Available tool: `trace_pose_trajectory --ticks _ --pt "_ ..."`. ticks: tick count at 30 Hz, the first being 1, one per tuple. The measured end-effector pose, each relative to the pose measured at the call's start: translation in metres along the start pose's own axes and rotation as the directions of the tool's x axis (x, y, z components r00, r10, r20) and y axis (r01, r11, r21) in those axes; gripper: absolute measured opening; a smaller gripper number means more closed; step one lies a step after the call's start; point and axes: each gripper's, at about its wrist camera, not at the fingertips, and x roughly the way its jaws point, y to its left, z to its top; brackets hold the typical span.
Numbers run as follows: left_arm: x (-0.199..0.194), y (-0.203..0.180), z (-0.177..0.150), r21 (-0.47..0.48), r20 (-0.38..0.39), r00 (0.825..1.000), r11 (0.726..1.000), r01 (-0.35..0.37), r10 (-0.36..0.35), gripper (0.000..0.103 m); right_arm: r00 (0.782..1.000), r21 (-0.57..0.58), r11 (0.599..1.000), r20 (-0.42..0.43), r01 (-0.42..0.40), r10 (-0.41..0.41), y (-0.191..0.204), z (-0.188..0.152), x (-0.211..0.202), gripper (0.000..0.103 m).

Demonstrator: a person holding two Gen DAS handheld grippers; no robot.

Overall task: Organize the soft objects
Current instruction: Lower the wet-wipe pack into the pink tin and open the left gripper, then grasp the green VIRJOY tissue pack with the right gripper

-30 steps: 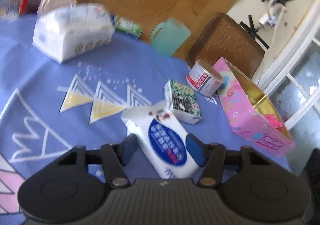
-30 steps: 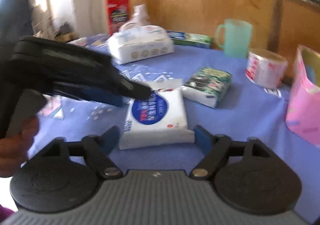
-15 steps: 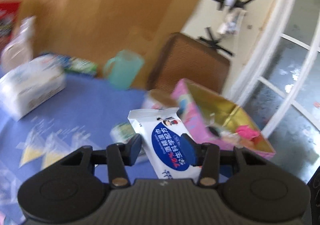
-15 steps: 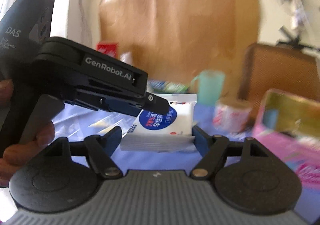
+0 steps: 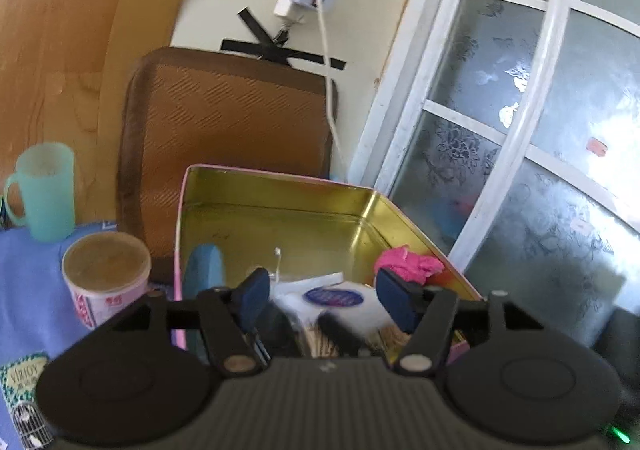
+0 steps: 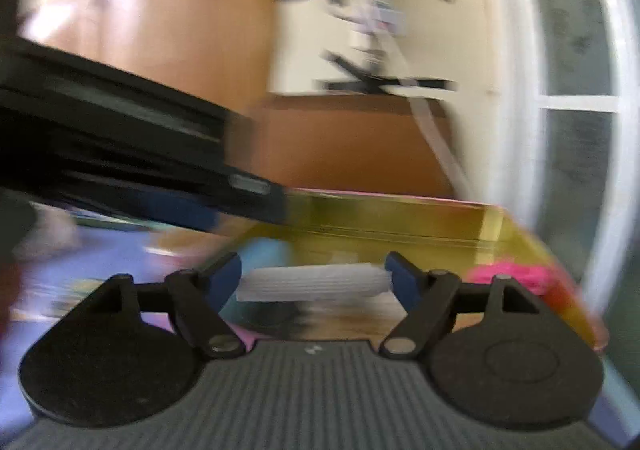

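Observation:
The white wet-wipes pack with a blue oval label (image 5: pixel 334 300) lies inside the open pink tin with a gold interior (image 5: pixel 280 205). My left gripper (image 5: pixel 324 298) hovers over the tin, jaws open on either side of the pack without gripping it. In the blurred right wrist view the pack (image 6: pixel 314 284) sits between the pads of my right gripper (image 6: pixel 316 280), which appears shut on it over the tin (image 6: pixel 400 217). A pink soft object (image 5: pixel 408 262) and a blue one (image 5: pixel 204 266) lie in the tin.
A round tub with a brown lid (image 5: pixel 106 270) and a mint mug (image 5: pixel 44 193) stand left of the tin on the blue cloth. A green patterned tissue pack (image 5: pixel 22 398) is at lower left. A brown chair back (image 5: pixel 228 137) and a window (image 5: pixel 520 129) are behind.
Both grippers carried the wipes pack from above the table to over the tin. My left gripper opened and let go of the pack, which now rests low in the tin.

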Motion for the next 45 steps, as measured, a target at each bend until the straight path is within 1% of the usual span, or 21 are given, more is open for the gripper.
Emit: trace_pose_trajectory --ticks 2,3,7,11,15,17,18,20,21,22,26,29,30,31,33,38,39,41,42,43,45 --pt "-0.003 0.001 -0.006 0.01 0.006 1.0 1.0 -0.015 0.015 0.063 0.996 0.01 0.996 -0.037 0.087 -0.087 -0.017 -0.008 0.018 0.082" --pt "-0.007 0.003 -0.009 0.012 0.007 1.0 1.0 -0.028 0.028 0.063 0.993 0.034 0.993 -0.046 0.111 -0.11 -0.025 -0.011 0.02 0.082" --pt "-0.028 0.027 -0.023 -0.031 -0.006 0.996 0.995 -0.094 0.094 0.064 0.994 0.153 0.982 -0.026 0.109 -0.106 -0.047 -0.019 0.011 0.081" --pt "-0.06 0.053 -0.04 -0.086 -0.009 0.987 0.984 -0.158 0.158 0.064 0.992 0.166 0.98 0.028 0.113 -0.119 -0.041 -0.019 -0.003 0.081" --pt "-0.098 0.078 -0.061 -0.114 0.009 0.971 0.965 -0.238 0.24 0.07 0.993 0.184 0.981 0.089 0.058 -0.075 -0.027 -0.015 -0.025 0.081" --pt "-0.116 0.096 -0.071 -0.135 0.011 0.955 0.947 -0.293 0.297 0.071 0.992 0.165 0.986 0.12 0.014 -0.034 -0.015 -0.008 -0.03 0.077" --pt "-0.124 0.106 -0.075 -0.15 0.007 0.945 0.935 -0.322 0.326 0.071 0.992 0.151 0.988 0.129 -0.012 -0.007 -0.006 -0.005 -0.033 0.073" --pt "-0.138 0.127 -0.084 -0.185 0.0 0.92 0.905 -0.384 0.391 0.071 0.989 0.128 0.988 0.129 -0.089 0.072 0.012 0.0 -0.037 0.066" --pt "-0.145 0.138 -0.088 -0.203 -0.009 0.907 0.888 -0.413 0.421 0.071 0.985 0.116 0.984 0.12 -0.137 0.123 0.022 0.002 -0.038 0.063" --pt "-0.151 0.147 -0.091 -0.222 -0.016 0.899 0.875 -0.429 0.437 0.071 0.98 0.105 0.978 0.105 -0.18 0.169 0.032 0.003 -0.037 0.061" --pt "-0.17 0.179 -0.107 -0.291 -0.015 0.878 0.838 -0.461 0.478 0.071 0.955 0.077 0.951 0.022 -0.298 0.297 0.072 0.002 -0.028 0.061" --pt "-0.175 0.197 -0.118 -0.33 -0.025 0.873 0.82 -0.468 0.488 0.071 0.933 0.05 0.937 -0.087 -0.345 0.349 0.104 -0.002 -0.014 0.063" --pt "-0.174 0.202 -0.121 -0.343 -0.031 0.874 0.816 -0.466 0.486 0.071 0.924 0.034 0.932 -0.123 -0.361 0.363 0.115 -0.004 -0.009 0.067" --pt "-0.175 0.206 -0.124 -0.357 -0.033 0.877 0.814 -0.457 0.479 0.071 0.916 0.023 0.927 -0.151 -0.374 0.373 0.126 -0.005 -0.004 0.076" --pt "-0.174 0.208 -0.125 -0.364 -0.015 0.883 0.82 -0.442 0.469 0.071 0.905 0.012 0.922 -0.19 -0.386 0.381 0.142 -0.009 0.006 0.083" --pt "-0.164 0.2 -0.124 -0.295 -0.029 0.882 0.839 -0.458 0.471 0.071 0.891 -0.019 0.927 -0.285 -0.375 0.355 0.175 -0.016 0.035 0.084" --pt "-0.162 0.198 -0.124 -0.286 -0.031 0.881 0.84 -0.461 0.473 0.072 0.89 -0.023 0.93 -0.3 -0.366 0.343 0.178 -0.017 0.041 0.082" --pt "-0.161 0.198 -0.124 -0.281 -0.033 0.881 0.842 -0.461 0.472 0.074 0.882 -0.031 0.931 -0.335 -0.363 0.332 0.185 -0.021 0.049 0.056" --pt "-0.16 0.198 -0.124 -0.279 -0.033 0.883 0.844 -0.458 0.468 0.076 0.873 -0.029 0.93 -0.358 -0.366 0.332 0.187 -0.023 0.051 0.056" --pt "-0.16 0.198 -0.124 -0.276 -0.033 0.887 0.849 -0.451 0.461 0.079 0.877 -0.033 0.931 -0.349 -0.364 0.33 0.188 -0.024 0.048 0.055" --pt "-0.16 0.197 -0.124 -0.269 -0.035 0.888 0.852 -0.45 0.458 0.081 0.856 -0.013 0.916 -0.362 -0.402 0.37 0.187 -0.024 0.037 0.055"
